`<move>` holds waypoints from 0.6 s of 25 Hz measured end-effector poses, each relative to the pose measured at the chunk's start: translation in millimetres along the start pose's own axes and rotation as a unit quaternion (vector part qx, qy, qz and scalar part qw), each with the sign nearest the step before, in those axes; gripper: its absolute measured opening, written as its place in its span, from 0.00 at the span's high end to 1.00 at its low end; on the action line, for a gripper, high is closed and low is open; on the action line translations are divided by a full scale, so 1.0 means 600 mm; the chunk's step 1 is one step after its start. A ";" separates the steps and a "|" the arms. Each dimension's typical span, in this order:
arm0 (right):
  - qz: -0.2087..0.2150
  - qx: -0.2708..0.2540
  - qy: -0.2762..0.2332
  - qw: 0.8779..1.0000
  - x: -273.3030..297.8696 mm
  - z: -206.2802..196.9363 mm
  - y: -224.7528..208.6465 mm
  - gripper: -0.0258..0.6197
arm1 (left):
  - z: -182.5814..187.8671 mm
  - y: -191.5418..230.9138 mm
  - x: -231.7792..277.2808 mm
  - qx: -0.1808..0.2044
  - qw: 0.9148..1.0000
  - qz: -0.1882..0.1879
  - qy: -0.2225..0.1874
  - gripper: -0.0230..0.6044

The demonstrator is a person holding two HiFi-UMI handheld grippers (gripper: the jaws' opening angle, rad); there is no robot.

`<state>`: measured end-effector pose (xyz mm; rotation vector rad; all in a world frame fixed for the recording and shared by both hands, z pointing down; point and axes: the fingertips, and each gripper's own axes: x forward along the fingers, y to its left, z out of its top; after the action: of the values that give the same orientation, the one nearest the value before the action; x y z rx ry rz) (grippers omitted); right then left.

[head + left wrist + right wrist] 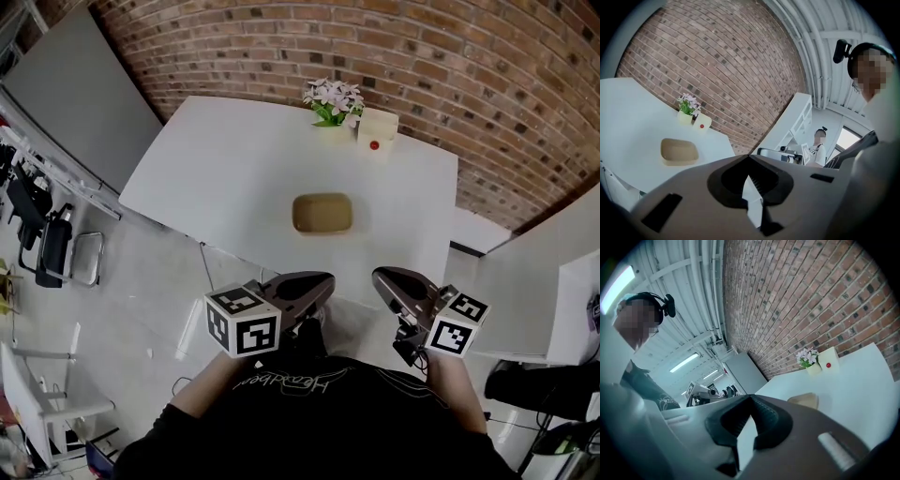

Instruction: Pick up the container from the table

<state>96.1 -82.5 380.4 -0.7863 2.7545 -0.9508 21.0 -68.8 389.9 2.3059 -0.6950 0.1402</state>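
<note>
Jaws closed and empty, the left gripper (319,281) and right gripper (382,277) hover short of the table (216,169), seemingly poised either side for a two-handed pickup of the tan container (322,213).

container (322,214) on table (234,159), flowers (333,98), box (377,136) behind

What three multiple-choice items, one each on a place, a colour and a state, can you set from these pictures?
1. Where does the tan container lie? A mid white table; B at its far edge; C overhanging its near edge.
2. What colour is the dot on the white box? A blue; B red; C green.
3. How do the right gripper's jaws stand? A wide apart; B shut on the container; C shut, empty.
Answers: 1 A, bare table shows all round it. 2 B, the dot is red. 3 C, the tips meet with nothing between.
</note>
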 end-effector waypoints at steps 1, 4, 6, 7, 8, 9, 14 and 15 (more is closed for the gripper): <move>-0.002 0.003 0.002 1.000 0.012 0.004 -0.012 0.95 | 0.008 0.015 0.003 -0.004 1.000 0.001 0.000 0.96; -0.007 0.009 0.009 1.000 0.049 0.013 -0.042 0.95 | 0.034 0.057 0.005 -0.020 1.000 -0.005 -0.007 0.96; -0.011 0.015 0.016 1.000 0.070 0.015 -0.060 0.95 | 0.047 0.084 0.007 -0.032 0.999 -0.005 -0.010 0.96; -0.015 0.019 0.019 1.000 0.079 0.016 -0.071 0.95 | 0.053 0.099 0.009 -0.037 0.999 -0.004 -0.009 0.96; -0.019 0.024 0.021 0.999 0.088 0.017 -0.082 0.95 | 0.058 0.114 0.011 -0.042 0.999 -0.001 -0.007 0.96; -0.026 0.029 0.023 0.999 0.095 0.019 -0.095 0.95 | 0.062 0.129 0.013 -0.047 0.999 0.002 -0.005 0.96; -0.068 0.047 0.027 0.996 0.128 0.024 -0.159 0.95 | 0.084 0.196 0.022 -0.054 0.999 0.010 0.001 0.96; -0.070 0.048 0.032 0.996 0.134 0.022 -0.166 0.95 | 0.087 0.207 0.024 -0.054 0.999 0.009 0.003 0.96</move>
<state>74.2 -197.5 434.3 -0.9583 2.7116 -1.1444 -36.5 -184.4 430.9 2.1965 -0.7036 0.1142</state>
